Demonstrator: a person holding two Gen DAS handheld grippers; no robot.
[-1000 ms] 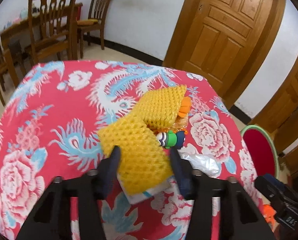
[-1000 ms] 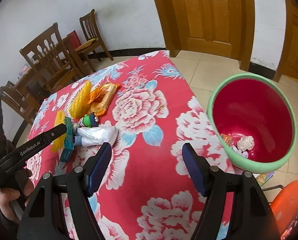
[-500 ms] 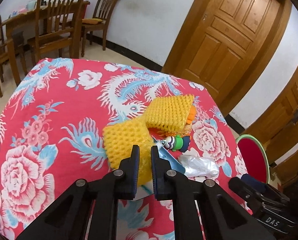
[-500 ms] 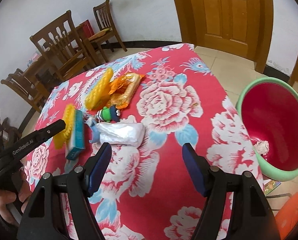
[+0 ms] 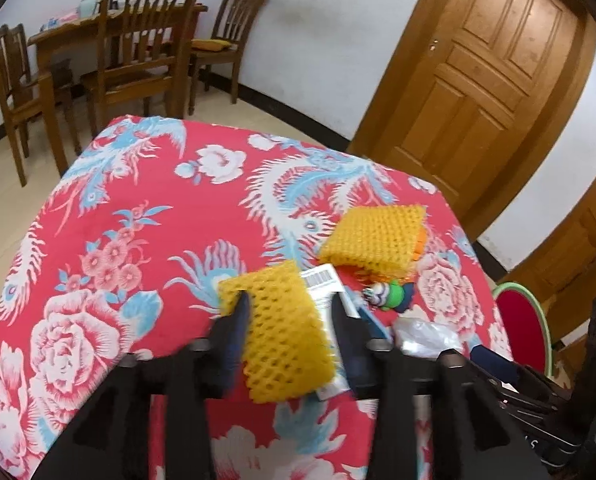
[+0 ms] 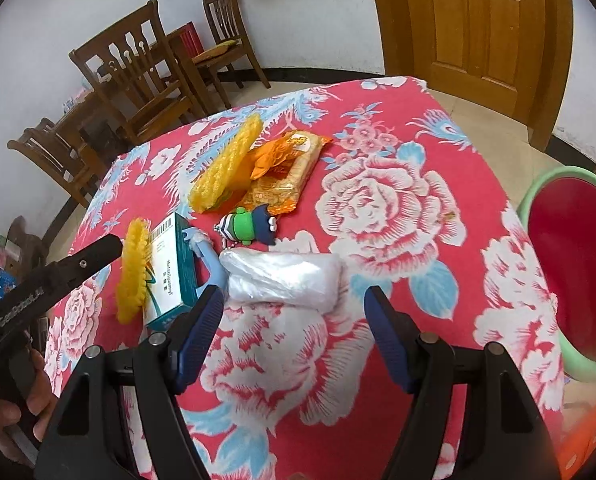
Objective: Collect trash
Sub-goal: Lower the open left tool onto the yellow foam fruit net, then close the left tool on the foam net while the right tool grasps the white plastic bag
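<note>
My left gripper (image 5: pixel 288 304) is open, its fingers on either side of a yellow foam net (image 5: pixel 282 328) that lies on a teal and white box (image 5: pixel 324 280). The net (image 6: pixel 132 270) and box (image 6: pixel 170 268) also show in the right wrist view. My right gripper (image 6: pixel 294 300) is open and empty, just in front of a clear plastic bag (image 6: pixel 284 276). Further back lie a green and blue toy (image 6: pixel 248 228), an orange snack packet (image 6: pixel 284 172) and a second yellow foam net (image 6: pixel 228 164). The red bin with a green rim (image 6: pixel 574 264) stands on the floor to the right.
The table has a red floral cloth (image 6: pixel 386 208). Wooden chairs (image 5: pixel 146 52) and a dining table stand behind it, and a wooden door (image 5: pixel 486 80) is at the back right. An orange object (image 6: pixel 586 440) sits on the floor at lower right.
My left gripper shut on the yellow net half a second ago and now stands open around it, with the box exposed. My right gripper has moved left, from the bin toward the plastic bag.
</note>
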